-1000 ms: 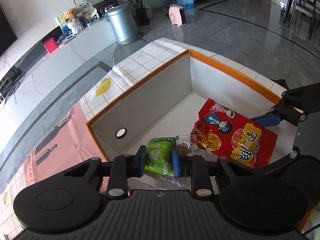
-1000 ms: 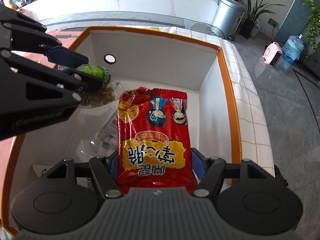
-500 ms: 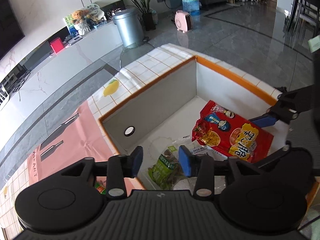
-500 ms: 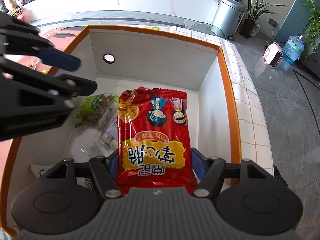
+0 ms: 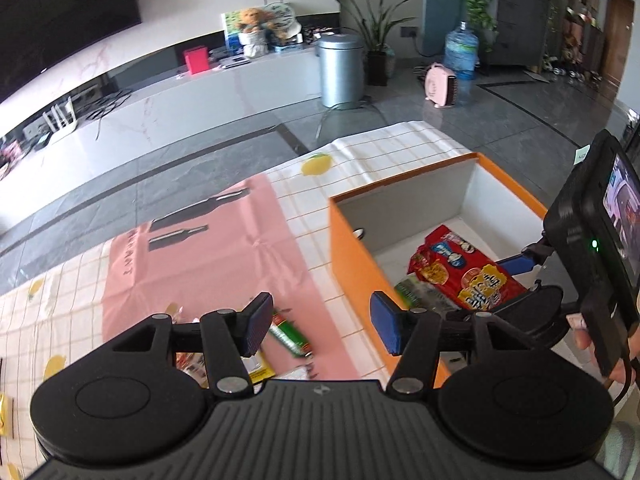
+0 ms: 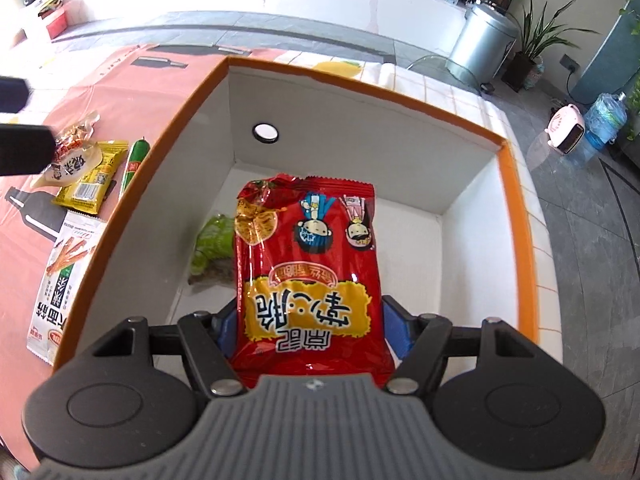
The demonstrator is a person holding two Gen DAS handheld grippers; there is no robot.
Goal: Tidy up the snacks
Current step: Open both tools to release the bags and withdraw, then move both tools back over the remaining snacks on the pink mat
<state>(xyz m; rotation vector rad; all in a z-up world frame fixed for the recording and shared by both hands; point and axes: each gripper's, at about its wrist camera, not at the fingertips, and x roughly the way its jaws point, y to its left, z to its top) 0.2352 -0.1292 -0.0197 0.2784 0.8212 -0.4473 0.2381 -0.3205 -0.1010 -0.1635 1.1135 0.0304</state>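
An orange-rimmed white box (image 6: 516, 208) stands on the table; it also shows in the left wrist view (image 5: 352, 264). My right gripper (image 6: 310, 324) is shut on a red snack bag (image 6: 308, 264) and holds it inside the box. A green snack packet (image 6: 212, 240) lies on the box floor beside it. My left gripper (image 5: 316, 326) is open and empty, above the box's left wall and the pink mat. A green sausage stick (image 5: 290, 338) lies on the mat below it. The red bag (image 5: 464, 272) shows in the left wrist view too.
Left of the box lie a yellow packet (image 6: 90, 178), a green sausage stick (image 6: 134, 164), a white noodle-snack packet (image 6: 60, 280) and a clear-wrapped snack (image 6: 74, 140) on the pink mat (image 5: 208, 256). A checked cloth covers the table.
My left gripper let go of the green packet, which now lies in the box, opened and pulled back left out of the box. My right gripper still holds the red bag.
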